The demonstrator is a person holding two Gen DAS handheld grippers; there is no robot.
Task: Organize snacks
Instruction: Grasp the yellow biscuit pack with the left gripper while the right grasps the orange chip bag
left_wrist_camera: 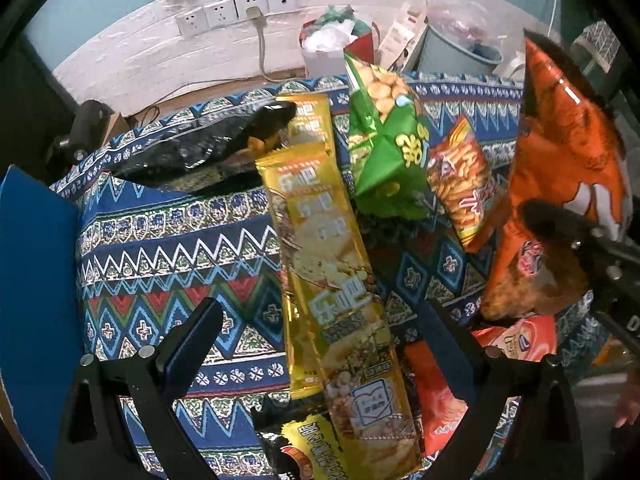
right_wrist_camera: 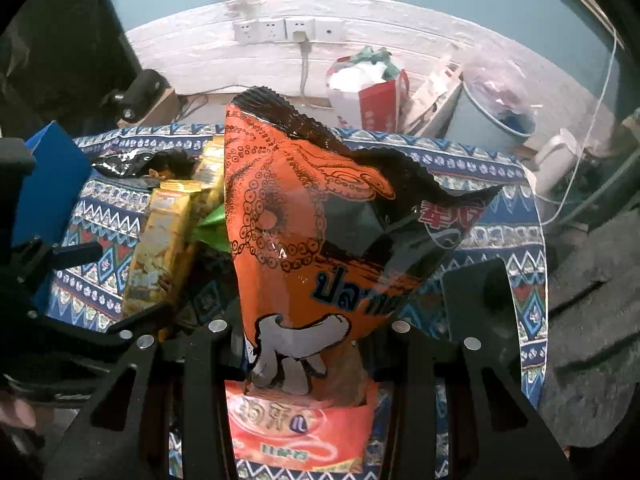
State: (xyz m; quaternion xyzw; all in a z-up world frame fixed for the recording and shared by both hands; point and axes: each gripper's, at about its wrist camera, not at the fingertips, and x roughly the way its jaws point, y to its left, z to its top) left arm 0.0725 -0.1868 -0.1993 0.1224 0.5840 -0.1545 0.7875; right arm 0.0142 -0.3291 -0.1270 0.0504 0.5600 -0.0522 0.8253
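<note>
Through the left wrist camera I see my left gripper (left_wrist_camera: pixel 320 320) spread wide with nothing between its fingers, hovering low over the patterned tablecloth (left_wrist_camera: pixel 168 240). A long yellow cracker pack (left_wrist_camera: pixel 336 280) runs straight ahead between the two fingers, and a second yellow pack (left_wrist_camera: pixel 308 128) sits beyond it, partly under its far end. Ahead and to the left a black bag (left_wrist_camera: pixel 192 148) lies flat on the cloth. Ahead and slightly right stands a green biscuit bag (left_wrist_camera: pixel 384 140), with a small orange snack bag (left_wrist_camera: pixel 464 184) leaning just beside it on the right. Far to my right the big orange bag (left_wrist_camera: pixel 560 152) hangs in the air, pinched by the right gripper (left_wrist_camera: pixel 560 224). Close in on the right lies a red-orange packet (left_wrist_camera: pixel 436 396), and below the yellow pack is a black and yellow packet (left_wrist_camera: pixel 308 448). A blue box (left_wrist_camera: pixel 36 280) sits to the far left. In the right wrist camera my right gripper (right_wrist_camera: pixel 304 344) is clamped on the lower edge of the big orange bag (right_wrist_camera: pixel 312 232), which stands upright directly in front of the lens, lifted off the cloth. Beneath it, near the fingers, lies the red-orange packet (right_wrist_camera: pixel 300 436). To the left, beyond, I see the yellow cracker pack (right_wrist_camera: pixel 160 248) and the left gripper (right_wrist_camera: pixel 72 256).
</note>
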